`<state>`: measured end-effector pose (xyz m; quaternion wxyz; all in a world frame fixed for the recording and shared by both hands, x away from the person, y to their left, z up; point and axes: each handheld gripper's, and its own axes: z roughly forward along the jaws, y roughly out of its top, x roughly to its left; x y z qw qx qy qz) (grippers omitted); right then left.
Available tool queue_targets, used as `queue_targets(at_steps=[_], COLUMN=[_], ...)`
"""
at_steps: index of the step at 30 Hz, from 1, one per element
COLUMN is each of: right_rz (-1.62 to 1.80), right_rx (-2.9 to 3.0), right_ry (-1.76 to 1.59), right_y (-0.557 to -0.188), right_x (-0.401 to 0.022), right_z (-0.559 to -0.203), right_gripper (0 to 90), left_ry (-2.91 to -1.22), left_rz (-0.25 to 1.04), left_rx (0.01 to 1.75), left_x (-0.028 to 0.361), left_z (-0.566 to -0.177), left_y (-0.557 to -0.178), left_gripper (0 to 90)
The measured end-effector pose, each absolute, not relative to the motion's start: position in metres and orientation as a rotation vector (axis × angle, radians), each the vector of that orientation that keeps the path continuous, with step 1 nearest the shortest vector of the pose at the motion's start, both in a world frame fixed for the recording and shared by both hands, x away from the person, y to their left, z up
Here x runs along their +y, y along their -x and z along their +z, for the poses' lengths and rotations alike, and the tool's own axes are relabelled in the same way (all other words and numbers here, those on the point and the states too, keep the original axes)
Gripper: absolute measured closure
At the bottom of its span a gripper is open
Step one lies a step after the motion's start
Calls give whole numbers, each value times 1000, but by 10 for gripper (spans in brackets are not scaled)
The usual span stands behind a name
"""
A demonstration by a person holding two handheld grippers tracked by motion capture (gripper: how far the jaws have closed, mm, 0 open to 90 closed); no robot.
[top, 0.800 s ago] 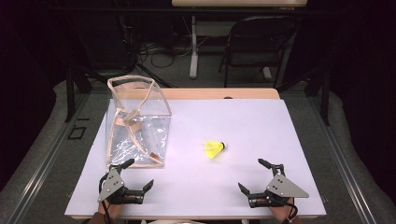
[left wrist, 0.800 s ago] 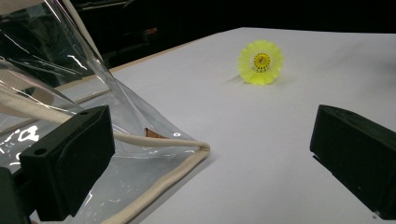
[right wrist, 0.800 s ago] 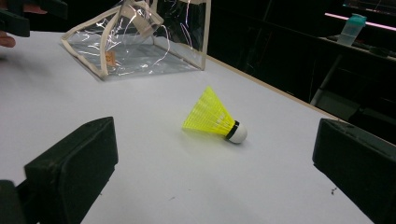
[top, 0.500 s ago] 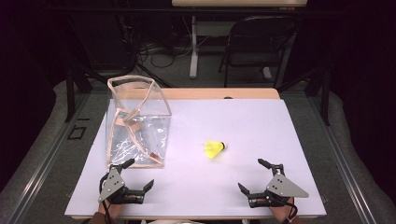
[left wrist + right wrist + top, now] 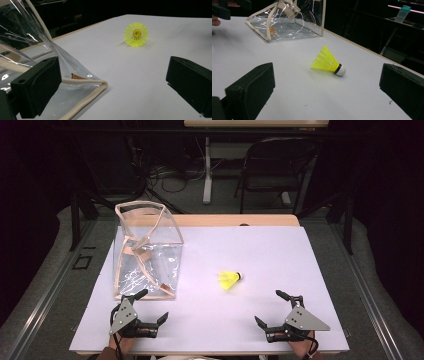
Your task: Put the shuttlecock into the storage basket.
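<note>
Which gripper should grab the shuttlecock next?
Probably right: the right gripper is open, with the shuttlecock lying centred ahead of its jaws. The left gripper sits against the bag.

no readable text, labels or numbers

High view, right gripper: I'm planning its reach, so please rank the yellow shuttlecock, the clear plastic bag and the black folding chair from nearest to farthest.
From the right gripper, at the table's near right:
1. Yellow plastic shuttlecock, lying mid-table, up and to its left.
2. Clear plastic bag with beige trim, standing at the table's left side.
3. Black folding chair, on the floor beyond the table's far edge.
</note>
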<state>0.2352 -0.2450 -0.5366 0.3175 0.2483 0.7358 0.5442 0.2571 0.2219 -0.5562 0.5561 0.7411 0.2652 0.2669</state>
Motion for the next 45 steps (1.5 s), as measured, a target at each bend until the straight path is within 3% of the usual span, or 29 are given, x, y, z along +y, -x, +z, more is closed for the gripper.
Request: queue_targets(at_steps=[45], right_rz=[1424], right_rx=[1954], right_ry=[-657], right_y=[-236], right_x=[-244], right_z=[-537], right_gripper=[0], left_ry=[-1853], left_rz=[529], left_rx=[575], left_x=[169], left_z=[-546], left_y=[-279], left_gripper=[0])
